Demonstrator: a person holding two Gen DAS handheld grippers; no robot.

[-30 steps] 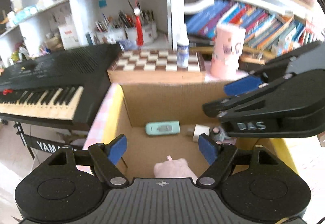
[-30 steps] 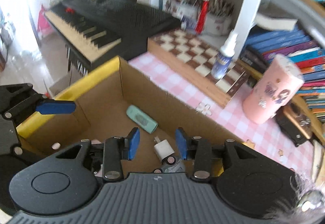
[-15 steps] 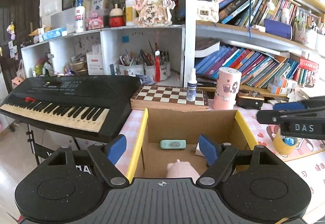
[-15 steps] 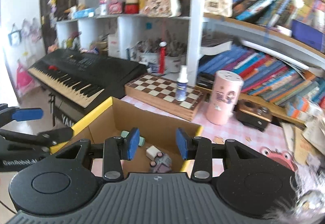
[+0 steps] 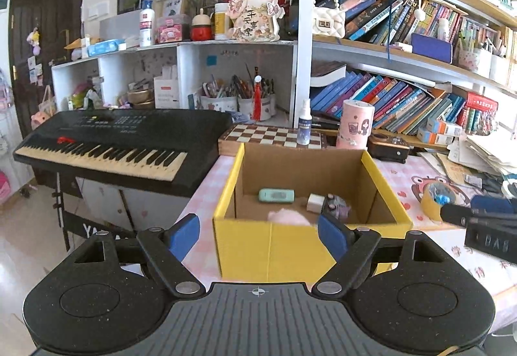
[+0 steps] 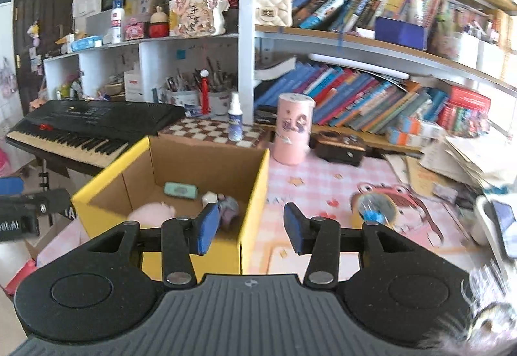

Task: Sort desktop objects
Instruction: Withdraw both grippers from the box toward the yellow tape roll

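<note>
The yellow cardboard box [image 5: 310, 246] stands at the left end of the counter [image 6: 326, 181], open at the top, and already holds a mint-green case [image 5: 276, 195], a white charger block [image 5: 315, 202], a small purple-grey thing [image 6: 227, 209] and a pink plush piece [image 6: 152, 210]. Outward from it, loose things remain on the pink checked cloth: a yellow roll of tape [image 6: 374, 207] lies well to the right of the box, and a pink canister [image 6: 293, 130] and a spray bottle [image 6: 234, 120] stand behind it, the bottle on a chessboard [image 5: 274, 136]. The step in hand appears to be the reach for the next object, most likely the tape roll. The right gripper [image 6: 247, 226] hangs above the box's near right corner with nothing between its jaws, which have just been opening and stand moderately apart; they would probably need to spread further to span the roll, or to pinch its wall through the hole. The left gripper [image 5: 258, 233] faces the box front, jaws spread wide and empty. A clean approach would swing right, clear of the box wall, and come down squarely over the roll.
</note>
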